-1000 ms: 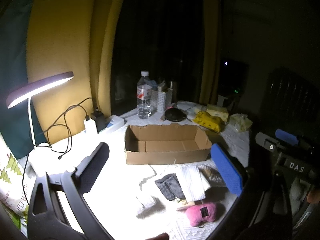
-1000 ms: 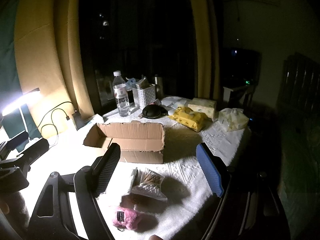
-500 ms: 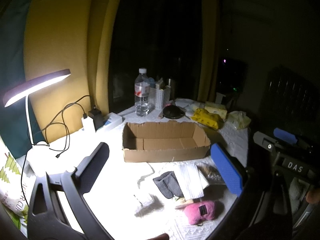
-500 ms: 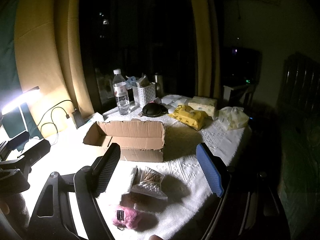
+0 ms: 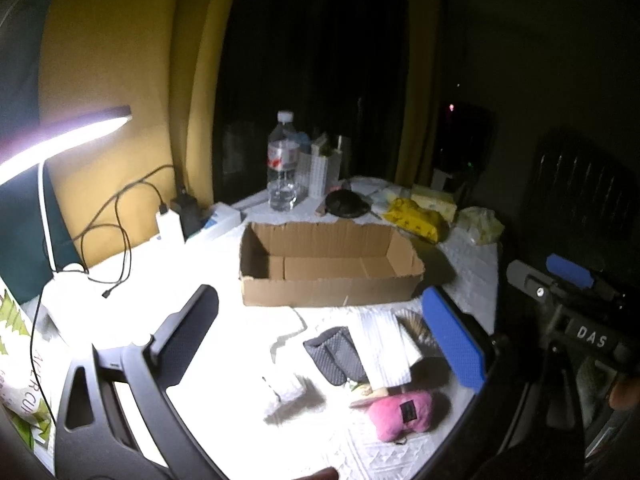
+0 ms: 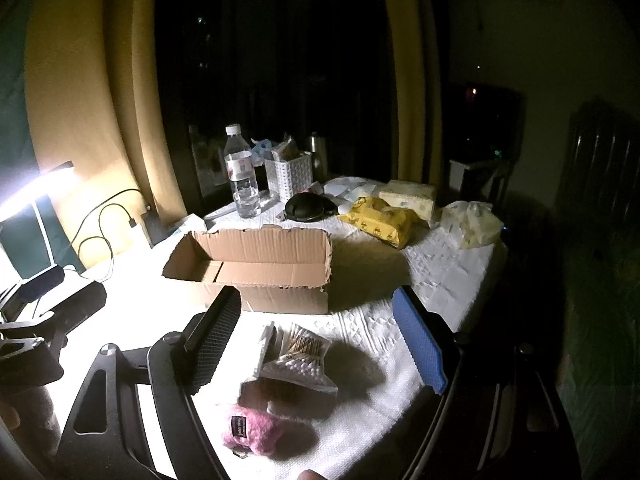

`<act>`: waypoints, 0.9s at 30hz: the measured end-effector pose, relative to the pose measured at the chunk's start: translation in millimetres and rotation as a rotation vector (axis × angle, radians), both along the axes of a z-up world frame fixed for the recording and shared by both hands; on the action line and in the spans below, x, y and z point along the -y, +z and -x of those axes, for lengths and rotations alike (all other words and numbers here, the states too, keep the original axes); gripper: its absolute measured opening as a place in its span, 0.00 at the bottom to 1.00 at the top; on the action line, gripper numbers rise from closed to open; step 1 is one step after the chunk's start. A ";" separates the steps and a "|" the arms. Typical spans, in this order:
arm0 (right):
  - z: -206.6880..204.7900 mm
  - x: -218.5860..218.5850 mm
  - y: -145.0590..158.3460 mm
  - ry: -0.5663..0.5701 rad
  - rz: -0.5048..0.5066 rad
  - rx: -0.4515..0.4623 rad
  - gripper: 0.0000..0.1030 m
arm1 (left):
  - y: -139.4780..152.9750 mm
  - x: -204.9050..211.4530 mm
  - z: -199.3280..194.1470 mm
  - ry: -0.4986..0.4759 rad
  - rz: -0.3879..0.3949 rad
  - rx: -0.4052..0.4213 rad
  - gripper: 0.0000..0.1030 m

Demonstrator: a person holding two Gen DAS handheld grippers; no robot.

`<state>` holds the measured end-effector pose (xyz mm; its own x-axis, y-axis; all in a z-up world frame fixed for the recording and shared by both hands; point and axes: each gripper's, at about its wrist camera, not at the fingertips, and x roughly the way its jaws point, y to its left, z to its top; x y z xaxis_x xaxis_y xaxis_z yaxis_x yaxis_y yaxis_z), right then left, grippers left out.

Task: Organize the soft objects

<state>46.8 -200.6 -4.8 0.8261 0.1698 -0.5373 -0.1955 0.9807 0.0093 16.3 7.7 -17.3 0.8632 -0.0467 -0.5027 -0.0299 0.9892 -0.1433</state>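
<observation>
An open cardboard box [image 5: 332, 268] stands mid-table; it also shows in the right wrist view [image 6: 256, 264]. In front of it lie a pink plush toy [image 5: 400, 412], a grey mesh pouch [image 5: 338, 354], a folded white cloth [image 5: 384, 346] and a small white wad [image 5: 286, 394]. The right wrist view shows the pink toy [image 6: 250, 428] and a bag of cotton swabs [image 6: 300, 356]. My left gripper [image 5: 320, 344] is open and empty above these items. My right gripper [image 6: 316, 340] is open and empty over the swab bag.
A lit desk lamp [image 5: 60, 136] and charger cables [image 5: 120, 232] are at the left. A water bottle [image 5: 283, 168], white basket [image 6: 290, 176], black round object [image 6: 308, 208], yellow wipes pack [image 6: 376, 220] and tissue packs [image 6: 476, 224] stand behind the box. The table edge falls off at the right.
Both grippers have risen and pulled back slightly, so the table items sit a little lower and farther in view. Nothing was grasped or moved.
</observation>
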 end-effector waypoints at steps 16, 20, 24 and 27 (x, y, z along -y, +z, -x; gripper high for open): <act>-17.0 -8.5 -18.0 0.008 0.014 -0.058 0.79 | -21.2 -6.5 -17.0 0.008 0.013 -0.079 1.00; -21.7 -9.9 -22.8 0.010 0.016 -0.073 0.79 | -25.5 -7.9 -19.0 0.011 0.016 -0.090 1.00; -22.8 -10.7 -24.0 0.013 0.017 -0.075 0.79 | -26.2 -7.6 -19.9 0.010 0.014 -0.088 1.00; -23.0 -11.1 -23.9 0.012 0.016 -0.076 0.79 | -27.7 -7.0 -21.4 0.008 0.014 -0.095 1.00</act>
<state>69.8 -189.6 -28.7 0.7810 0.1699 -0.6009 -0.2064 0.9784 0.0084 37.7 14.6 -45.0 0.8123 -0.0480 -0.5813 -0.0515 0.9868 -0.1534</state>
